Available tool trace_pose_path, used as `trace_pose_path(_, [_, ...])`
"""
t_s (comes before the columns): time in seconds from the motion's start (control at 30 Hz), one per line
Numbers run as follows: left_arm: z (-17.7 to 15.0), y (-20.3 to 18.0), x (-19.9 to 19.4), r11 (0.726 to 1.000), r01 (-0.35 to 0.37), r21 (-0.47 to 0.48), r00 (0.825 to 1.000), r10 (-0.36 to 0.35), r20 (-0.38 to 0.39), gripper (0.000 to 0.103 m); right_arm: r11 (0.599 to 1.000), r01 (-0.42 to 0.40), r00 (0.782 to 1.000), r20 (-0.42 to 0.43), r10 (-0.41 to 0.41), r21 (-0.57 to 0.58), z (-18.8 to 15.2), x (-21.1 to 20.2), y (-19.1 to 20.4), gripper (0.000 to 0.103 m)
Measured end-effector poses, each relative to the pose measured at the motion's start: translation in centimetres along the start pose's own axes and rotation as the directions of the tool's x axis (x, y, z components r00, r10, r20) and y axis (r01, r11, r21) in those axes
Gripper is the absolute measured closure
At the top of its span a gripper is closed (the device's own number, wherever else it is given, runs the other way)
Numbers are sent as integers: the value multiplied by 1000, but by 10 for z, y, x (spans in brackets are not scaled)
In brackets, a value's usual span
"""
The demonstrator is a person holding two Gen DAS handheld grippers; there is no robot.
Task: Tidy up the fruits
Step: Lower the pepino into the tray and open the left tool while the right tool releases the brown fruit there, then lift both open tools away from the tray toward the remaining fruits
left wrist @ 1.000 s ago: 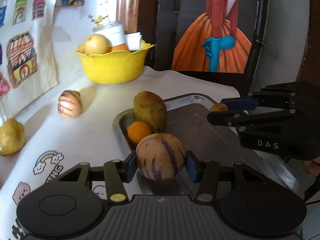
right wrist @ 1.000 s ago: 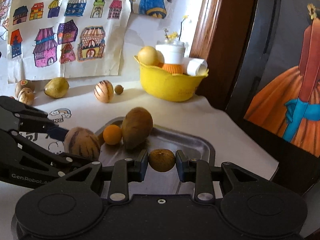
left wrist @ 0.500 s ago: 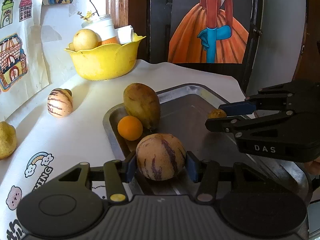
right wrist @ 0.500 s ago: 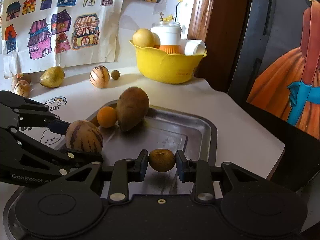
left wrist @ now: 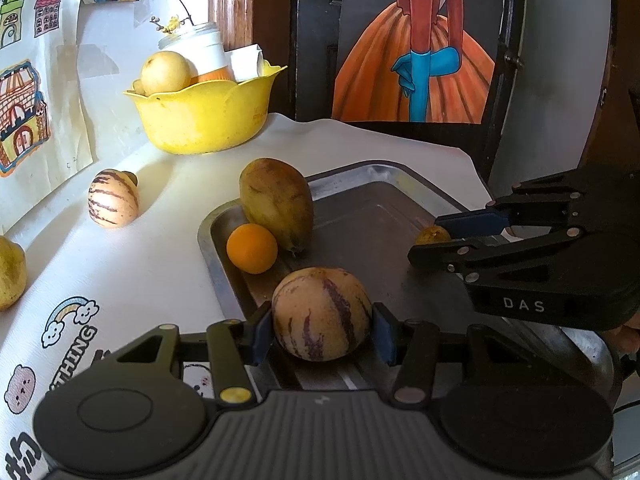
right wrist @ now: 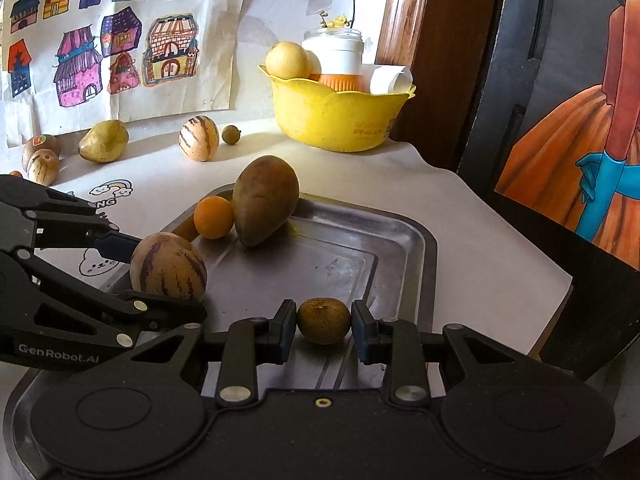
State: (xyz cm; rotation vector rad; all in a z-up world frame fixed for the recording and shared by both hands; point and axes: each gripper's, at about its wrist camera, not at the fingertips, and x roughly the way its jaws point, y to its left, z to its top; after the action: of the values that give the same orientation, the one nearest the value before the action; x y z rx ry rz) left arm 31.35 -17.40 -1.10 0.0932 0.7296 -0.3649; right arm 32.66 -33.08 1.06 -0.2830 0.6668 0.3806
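Note:
My left gripper (left wrist: 322, 330) is shut on a striped pepino melon (left wrist: 321, 313) just above the near left part of the metal tray (left wrist: 380, 216). My right gripper (right wrist: 323, 326) is shut on a small brown round fruit (right wrist: 323, 320) over the tray's near right part (right wrist: 404, 248). An orange (left wrist: 252, 247) and a large brown-green mango (left wrist: 277, 204) lie at the tray's far left corner. The melon also shows in the right wrist view (right wrist: 168, 267), and the small fruit in the left wrist view (left wrist: 432, 235).
A yellow bowl (right wrist: 340, 116) with a pear, a jar and a paper roll stands at the back. Loose on the tablecloth: a striped melon (right wrist: 199, 138), a small brown fruit (right wrist: 231, 135), a pear (right wrist: 103, 141) and more fruit at far left (right wrist: 42, 156). A dark chair is at the right.
Both grippers have moved forward and lower over the tray, each still holding its fruit. The fruits on the tray and table have not moved.

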Motion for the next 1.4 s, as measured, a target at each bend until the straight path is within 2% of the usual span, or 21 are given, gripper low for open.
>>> trace_pose_path(0.33, [0, 5, 0, 999, 34, -18, 999, -34, -2, 44, 999, 9, 1000, 10, -9, 40, -1, -14, -4, 67])
trace_pose_path(0.5, [1, 4, -18, 999, 18, -33, 999, -17, 34, 27, 998, 29, 999, 29, -30, 57, -2, -32, -5, 61])
trace_pose_path(0.57, [2, 5, -29, 999, 3, -39, 999, -1, 50, 26, 997, 34, 999, 39, -37, 69, -1, -40, -4, 57])
trace_pose_path(0.8, [0, 21, -72, 992, -51, -118, 992, 64, 108, 8, 996, 39, 995, 91, -47, 82, 2, -72, 7, 47])
trace_pose_path(0.9, [-4, 27, -90, 987, -64, -148, 988, 83, 128, 4, 997, 35, 993, 111, -44, 75, 3, -86, 17, 42])
trace_pose_path(1.03, [-9, 30, -113, 982, -77, -171, 984, 102, 147, 0, 998, 24, 991, 134, -32, 63, 3, -108, 32, 29])
trace_pose_path(1.13, [-18, 31, -129, 978, -77, -192, 982, 107, 154, 0, 998, 15, 989, 147, -23, 56, 2, -123, 43, 23])
trace_pose_path(1.27, [-33, 33, -149, 973, -85, -216, 983, 117, 141, 0, 998, 3, 989, 150, -13, 66, -5, -141, 58, 13])
trace_pose_path(1.4, [-50, 31, -161, 974, -89, -209, 987, 115, 114, 0, 996, -23, 993, 121, 12, 90, -16, -155, 73, 7])
